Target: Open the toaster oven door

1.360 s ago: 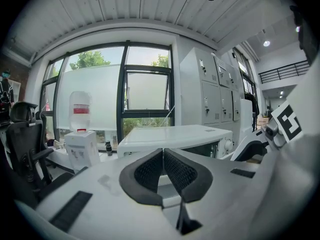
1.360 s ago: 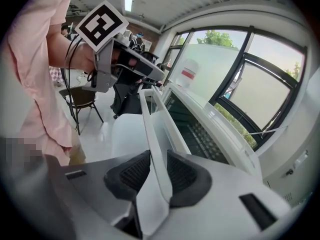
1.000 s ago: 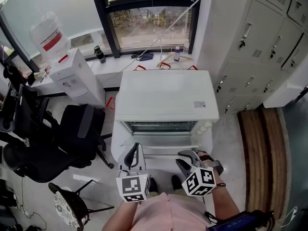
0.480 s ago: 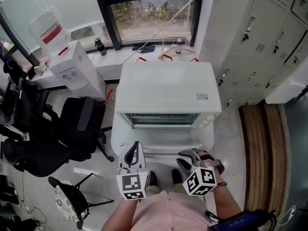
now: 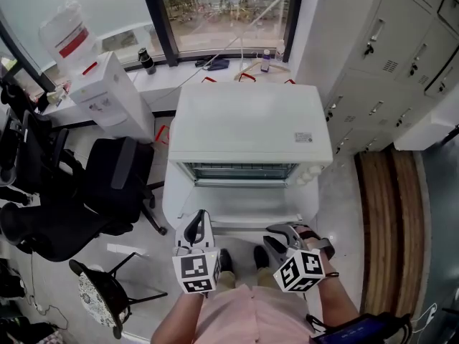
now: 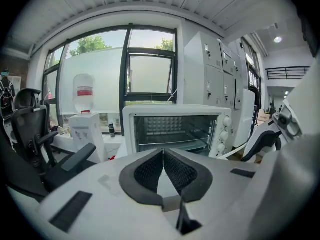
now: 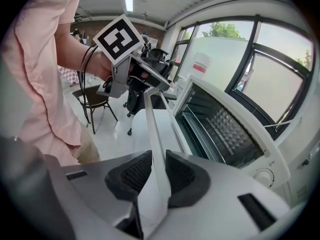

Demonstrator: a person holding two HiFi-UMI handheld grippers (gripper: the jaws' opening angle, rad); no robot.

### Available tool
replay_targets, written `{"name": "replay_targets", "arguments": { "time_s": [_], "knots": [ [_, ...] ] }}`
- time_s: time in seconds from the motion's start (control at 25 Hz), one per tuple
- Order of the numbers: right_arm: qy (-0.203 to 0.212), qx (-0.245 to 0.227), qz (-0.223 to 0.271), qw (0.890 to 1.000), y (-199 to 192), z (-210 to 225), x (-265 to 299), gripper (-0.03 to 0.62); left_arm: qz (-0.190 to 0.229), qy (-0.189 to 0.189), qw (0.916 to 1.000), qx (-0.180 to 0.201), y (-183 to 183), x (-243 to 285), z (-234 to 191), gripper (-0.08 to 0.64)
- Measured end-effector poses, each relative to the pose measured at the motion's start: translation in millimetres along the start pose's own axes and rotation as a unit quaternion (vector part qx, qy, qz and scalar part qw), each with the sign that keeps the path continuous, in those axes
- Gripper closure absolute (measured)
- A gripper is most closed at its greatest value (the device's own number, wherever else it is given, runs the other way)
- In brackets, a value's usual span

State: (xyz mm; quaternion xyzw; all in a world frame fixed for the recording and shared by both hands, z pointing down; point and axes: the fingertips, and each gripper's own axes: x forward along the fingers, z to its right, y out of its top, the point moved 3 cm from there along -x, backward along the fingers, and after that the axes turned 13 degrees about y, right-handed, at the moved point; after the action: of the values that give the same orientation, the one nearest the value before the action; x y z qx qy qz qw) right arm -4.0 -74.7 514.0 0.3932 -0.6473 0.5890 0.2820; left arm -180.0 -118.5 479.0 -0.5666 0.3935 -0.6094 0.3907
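Window panes (image 5: 222, 13) and grey lockers (image 5: 387, 56) fill the top and right of the head view, and the white toaster oven (image 5: 247, 131) stands at centre frame beneath the window ledge. Its door (image 5: 244, 210) is swung down toward the person, showing the wire rack inside. The right gripper (image 5: 276, 236) has its jaws clamped on the door's white handle bar (image 7: 154, 129), near the bar's right end. The left gripper (image 5: 199, 222) hovers just beside the door's lower left edge, its jaws pressed together with nothing between them. A water dispenser (image 5: 107, 102) sits upper left, with a black office chair (image 5: 107, 185) below it.
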Motion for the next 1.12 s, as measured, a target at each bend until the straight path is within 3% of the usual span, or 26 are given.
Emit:
{"name": "replay_targets", "arguments": {
  "time_s": [0.4,0.48,0.56,0.68,0.76,0.84,1.12],
  "knots": [
    [0.019,0.022,0.022,0.999,-1,-5,1,0.503,-0.013,-0.016,0.9997,0.008,-8,7,-1,0.543],
    [0.031,0.048,0.068,0.996,6,-5,-5,0.502,-0.015,-0.019,0.9997,0.008,-10,6,-1,0.543],
    [0.037,0.096,0.145,0.984,17,0,-18,0.500,-0.021,-0.024,0.9995,0.005,-13,6,0,0.543],
    [-0.008,0.169,0.212,0.963,24,22,-35,0.525,-0.024,-0.028,0.9993,0.006,-17,6,0,0.543],
    [-0.056,0.199,0.191,0.959,14,35,-35,0.592,-0.021,-0.027,0.9994,0.007,-17,6,1,0.543],
    [-0.085,0.220,0.162,0.958,3,41,-31,0.592,-0.019,-0.029,0.9993,0.011,-17,5,2,0.543],
    [-0.105,0.261,0.130,0.951,-2,45,-25,0.592,-0.017,-0.051,0.9984,0.016,-20,2,2,0.543]
  ]
}}
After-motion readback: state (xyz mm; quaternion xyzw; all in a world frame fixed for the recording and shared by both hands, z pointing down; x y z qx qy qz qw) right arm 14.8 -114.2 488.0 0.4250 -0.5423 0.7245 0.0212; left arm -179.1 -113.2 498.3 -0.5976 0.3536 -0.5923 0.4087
